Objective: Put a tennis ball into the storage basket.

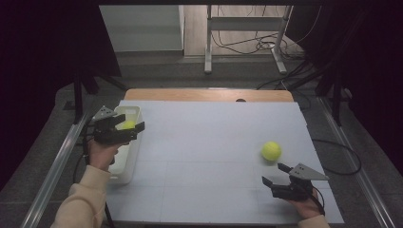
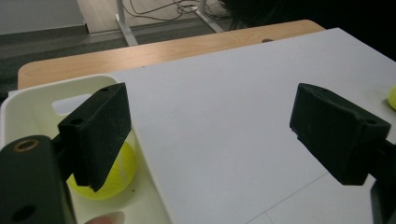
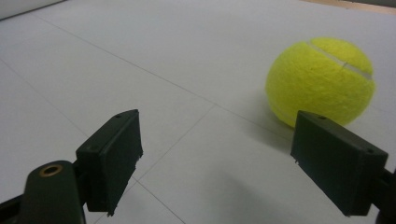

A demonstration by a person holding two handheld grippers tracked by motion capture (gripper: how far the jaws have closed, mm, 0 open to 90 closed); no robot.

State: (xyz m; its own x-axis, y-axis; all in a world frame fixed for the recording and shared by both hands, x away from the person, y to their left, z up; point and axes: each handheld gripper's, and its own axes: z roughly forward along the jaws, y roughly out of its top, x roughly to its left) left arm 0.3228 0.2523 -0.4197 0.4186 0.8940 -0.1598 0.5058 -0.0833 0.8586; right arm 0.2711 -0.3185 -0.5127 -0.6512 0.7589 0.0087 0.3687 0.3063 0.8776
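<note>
Both tongs gape empty: left tongs [image 1: 127,128] above bin ball [image 2: 105,179], right tongs [image 1: 276,173] near table ball [image 1: 271,151].

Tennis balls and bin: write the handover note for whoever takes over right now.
Left gripper: jaws open, empty, above the white bin.
Right gripper: jaws open, empty, low over the white board, aimed at the loose tennis ball.
Done: one tennis ball in the bin.
Left: probably grasp the loose ball, which lies just ahead of the right jaws, and put it in the bin.
</note>
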